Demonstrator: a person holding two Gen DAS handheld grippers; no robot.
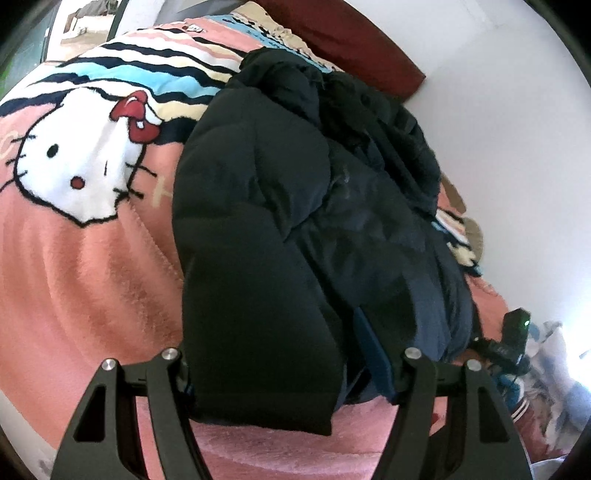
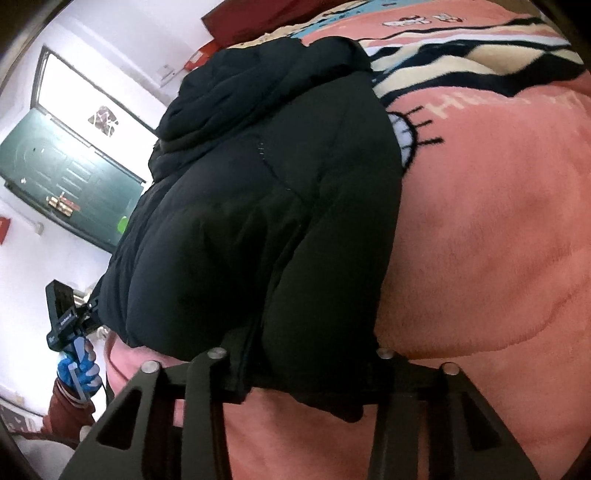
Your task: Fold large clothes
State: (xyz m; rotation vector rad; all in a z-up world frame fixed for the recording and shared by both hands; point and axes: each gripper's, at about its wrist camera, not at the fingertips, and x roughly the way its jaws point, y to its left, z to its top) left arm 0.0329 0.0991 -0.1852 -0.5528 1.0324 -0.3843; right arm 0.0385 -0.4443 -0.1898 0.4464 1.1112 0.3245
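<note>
A dark navy padded jacket (image 1: 280, 221) lies bunched in a long heap on a pink cartoon-cat blanket (image 1: 81, 266). My left gripper (image 1: 291, 373) stands wide open with the jacket's near end between its fingers; its fingertips are hidden by the fabric. In the right wrist view the same jacket (image 2: 258, 221) fills the middle. My right gripper (image 2: 299, 369) is also wide open around the jacket's other end, fingertips hidden under the cloth. The left gripper (image 2: 62, 317) and the gloved hand holding it show at the left edge there. The right gripper (image 1: 513, 332) shows at the right edge in the left wrist view.
The blanket (image 2: 498, 240) covers a bed. A dark red headboard (image 1: 354, 33) stands against the white wall (image 1: 498, 129). A green door (image 2: 62, 177) and a window are at the left of the right wrist view. Cluttered fabric (image 1: 546, 369) lies beside the bed.
</note>
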